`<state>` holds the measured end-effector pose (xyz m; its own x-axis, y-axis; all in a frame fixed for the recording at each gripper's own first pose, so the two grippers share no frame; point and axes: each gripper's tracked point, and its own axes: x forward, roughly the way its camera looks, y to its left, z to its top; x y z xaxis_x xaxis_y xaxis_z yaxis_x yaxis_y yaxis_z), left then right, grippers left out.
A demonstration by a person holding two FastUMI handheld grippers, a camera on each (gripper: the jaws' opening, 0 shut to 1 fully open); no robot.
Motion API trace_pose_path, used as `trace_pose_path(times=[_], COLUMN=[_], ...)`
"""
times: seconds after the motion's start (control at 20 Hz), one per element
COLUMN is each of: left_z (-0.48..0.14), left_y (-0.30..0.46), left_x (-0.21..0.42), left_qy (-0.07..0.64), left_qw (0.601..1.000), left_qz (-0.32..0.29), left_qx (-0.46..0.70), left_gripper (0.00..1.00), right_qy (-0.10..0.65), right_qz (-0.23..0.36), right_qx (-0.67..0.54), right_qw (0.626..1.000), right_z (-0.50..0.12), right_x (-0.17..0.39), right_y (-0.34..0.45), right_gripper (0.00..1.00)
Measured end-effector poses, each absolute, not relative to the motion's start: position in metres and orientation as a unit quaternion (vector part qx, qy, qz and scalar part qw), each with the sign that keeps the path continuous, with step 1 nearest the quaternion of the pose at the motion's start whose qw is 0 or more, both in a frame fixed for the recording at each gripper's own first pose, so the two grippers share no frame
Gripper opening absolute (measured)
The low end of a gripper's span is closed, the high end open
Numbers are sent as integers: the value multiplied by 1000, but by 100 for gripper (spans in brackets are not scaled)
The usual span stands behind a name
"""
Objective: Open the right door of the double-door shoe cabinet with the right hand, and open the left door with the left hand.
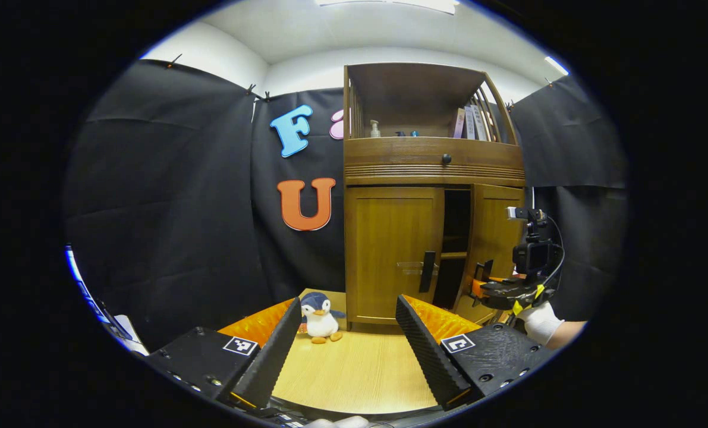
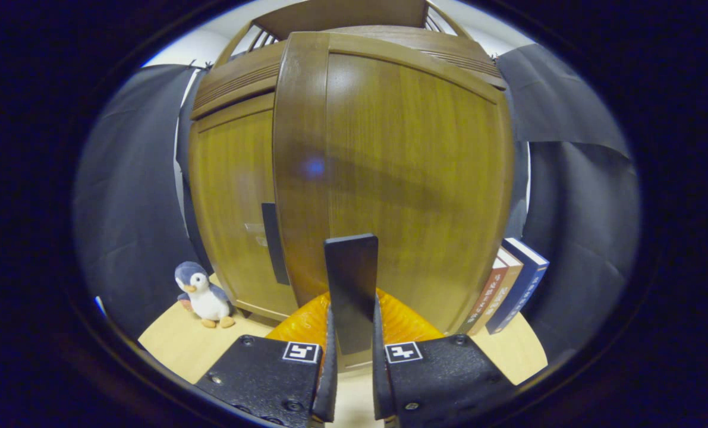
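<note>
Now, with the right claw (image 2: 351, 333) clamped on the dark flat handle (image 2: 351, 279) of the brown wooden right door (image 2: 401, 166), already partly ajar, I'd swing it steadily along its hinge arc, while the left claw (image 1: 348, 333) waits spread apart facing the shut left door (image 1: 392, 249).

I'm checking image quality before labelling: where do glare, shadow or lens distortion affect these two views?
Right gripper view: the right door bulges strongly from fisheye distortion, carries a soft sheen near its top, a small bluish flare spot and a diagonal shadow band. Left gripper view: ceiling lights blow out at the top edge, the cabinet stays fairly sharp, and the interior behind the opened door is dark.
</note>
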<state>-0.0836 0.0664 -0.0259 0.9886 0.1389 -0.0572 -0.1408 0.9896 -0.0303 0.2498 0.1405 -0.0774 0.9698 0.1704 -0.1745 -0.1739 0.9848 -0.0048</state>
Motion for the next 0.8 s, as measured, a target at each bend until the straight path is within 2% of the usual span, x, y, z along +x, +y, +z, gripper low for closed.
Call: trace_pose_path(times=[0.45, 0.5, 0.8], left_z=[-27, -27, -29], left_y=[34, 28, 0], left_x=[-69, -67, -60], left_qy=[31, 31, 34], left_qw=[999, 999, 999], left_qz=[23, 16, -20], left_qx=[-13, -11, -2], left_gripper=[96, 100, 96], right_qy=[90, 90, 89], right_qz=[68, 65, 46], right_qx=[0, 3, 11], right_qw=[994, 994, 995], right_z=[-71, -70, -68], right_x=[247, 247, 246], right_y=[139, 139, 137], right_gripper=[25, 24, 18])
